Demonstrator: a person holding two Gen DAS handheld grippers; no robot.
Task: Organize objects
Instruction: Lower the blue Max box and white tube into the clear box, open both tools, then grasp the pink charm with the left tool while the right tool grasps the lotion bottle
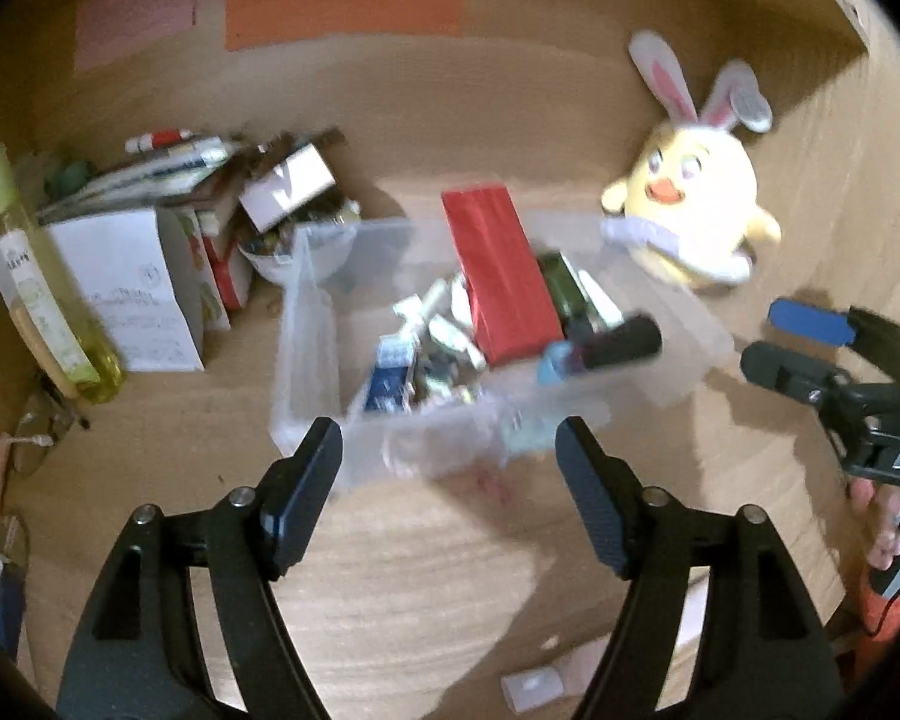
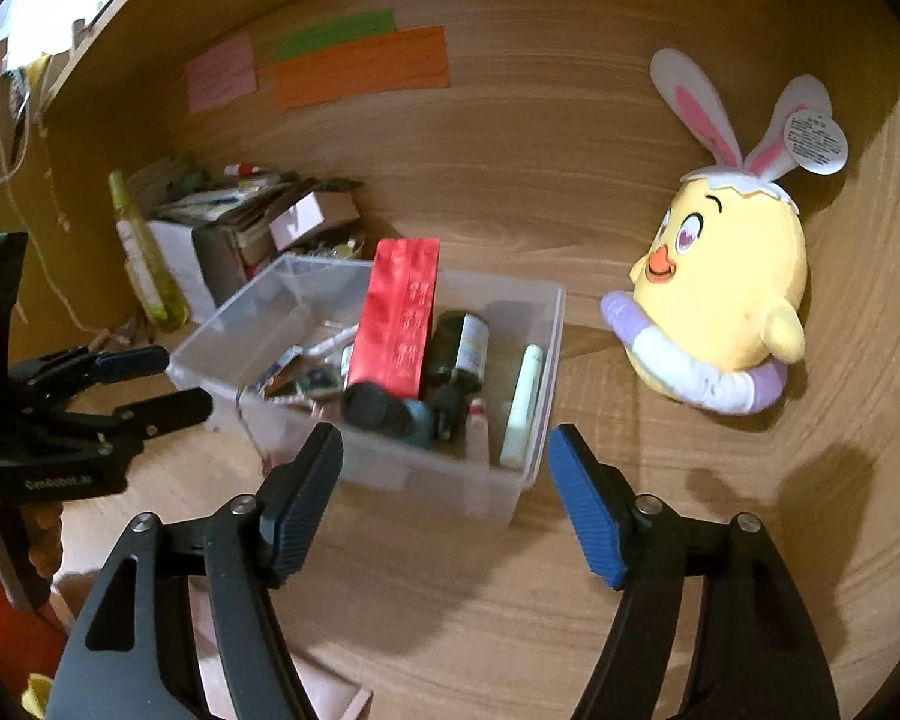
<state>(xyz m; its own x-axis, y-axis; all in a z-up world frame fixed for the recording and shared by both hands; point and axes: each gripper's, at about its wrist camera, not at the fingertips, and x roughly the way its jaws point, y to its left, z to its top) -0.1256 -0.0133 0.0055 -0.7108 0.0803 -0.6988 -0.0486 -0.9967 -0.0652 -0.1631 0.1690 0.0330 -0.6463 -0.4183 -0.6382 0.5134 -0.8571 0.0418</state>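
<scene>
A clear plastic bin (image 2: 510, 468) sits on the wooden desk surface (image 2: 450, 630), centre of frame in both wrist views. Its contents are heaped: a red foil packet (image 2: 399, 318) stands upright and leans toward 12 o'clock, a dark green bottle (image 2: 459, 348) lies just beside it at 3 o'clock, a pale green tube (image 2: 525, 408) rests along the right-hand wall, and a black cylinder (image 2: 375, 408) lies at the near wall. Smaller items beneath are too jumbled to identify.

The left gripper (image 1: 450, 480) is released, its jaws wide apart with nothing between them; the near wall of the bin shows just beyond the tips, not touched. The right gripper (image 2: 444, 480) is likewise released and empty, one pad black and one blue, standing just short of the bin's near corner. Each gripper appears at the edge of the other's view, flanking the bin.

At 2 o'clock from the bin, apart from it, a yellow plush chick with rabbit ears (image 2: 732, 294) leans in the back corner. At 10 o'clock a pile of boxes and papers (image 2: 234, 228) stands against the wall, with a tall yellow-green bottle (image 2: 141, 258) upright at its left. Pink, green and orange paper strips (image 2: 360, 69) are fixed to the back panel at 12 o'clock.
</scene>
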